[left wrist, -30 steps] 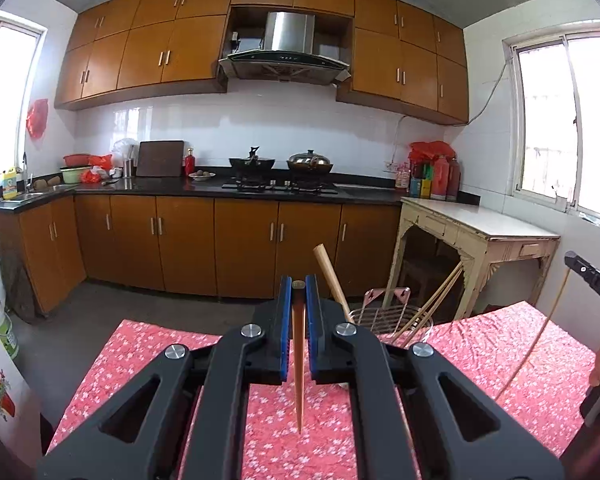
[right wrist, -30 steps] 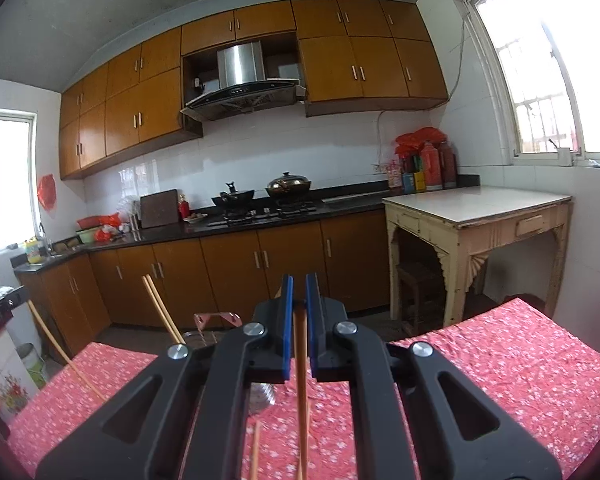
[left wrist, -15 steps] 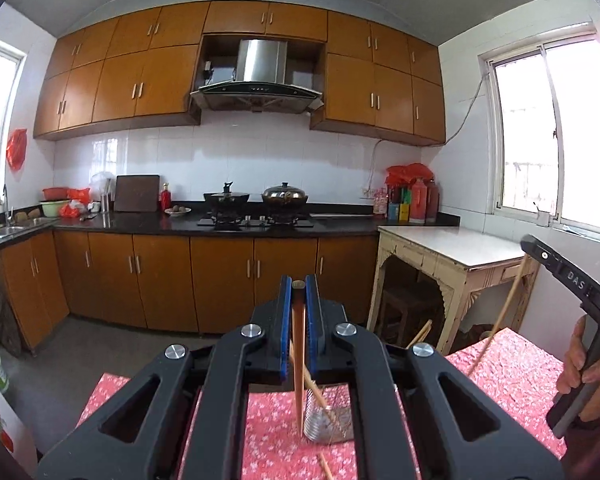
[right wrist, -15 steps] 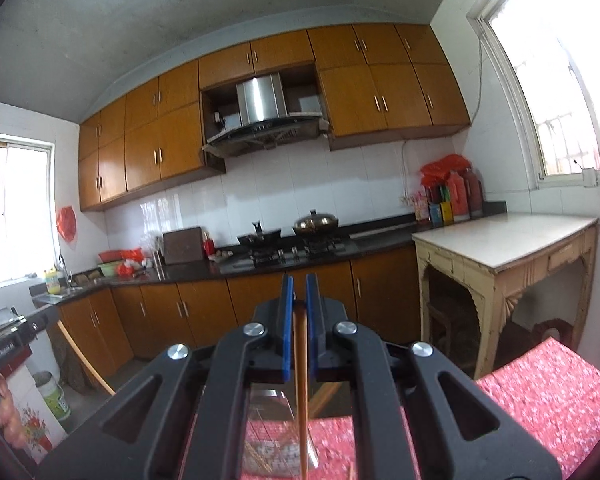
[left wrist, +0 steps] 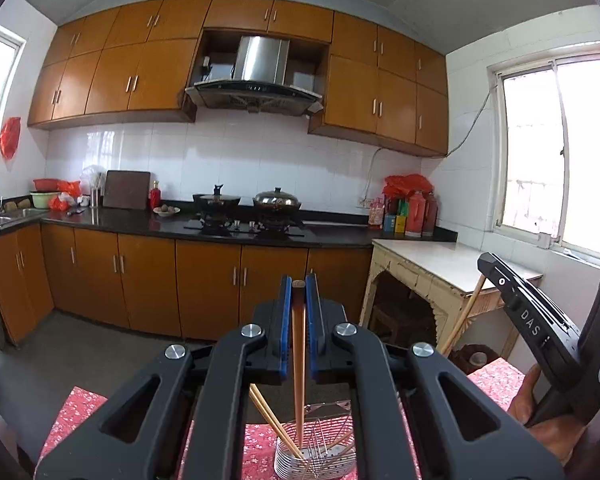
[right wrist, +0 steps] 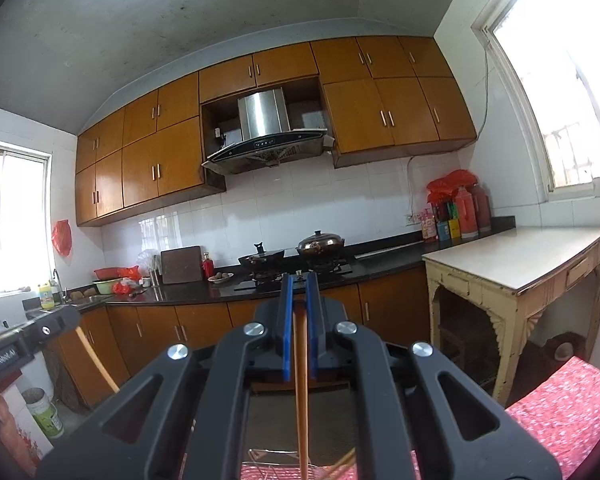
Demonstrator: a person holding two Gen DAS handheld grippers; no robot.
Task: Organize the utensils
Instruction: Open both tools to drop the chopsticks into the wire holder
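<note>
Left hand-held gripper (left wrist: 299, 292) is clamped on a chopstick (left wrist: 298, 376) hanging near-vertical, tip already inside the wire utensil basket (left wrist: 316, 454) directly below, while the right hand-held gripper (right wrist: 299, 288), clamped on its own chopstick (right wrist: 301, 400), sits just above the basket's rim.

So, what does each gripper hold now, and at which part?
Left gripper pinches a chopstick at its upper end; right gripper likewise pinches another chopstick.

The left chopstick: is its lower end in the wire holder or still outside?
In. The chopstick, held by the left tongs, reaches down inside the holder rim.
</note>
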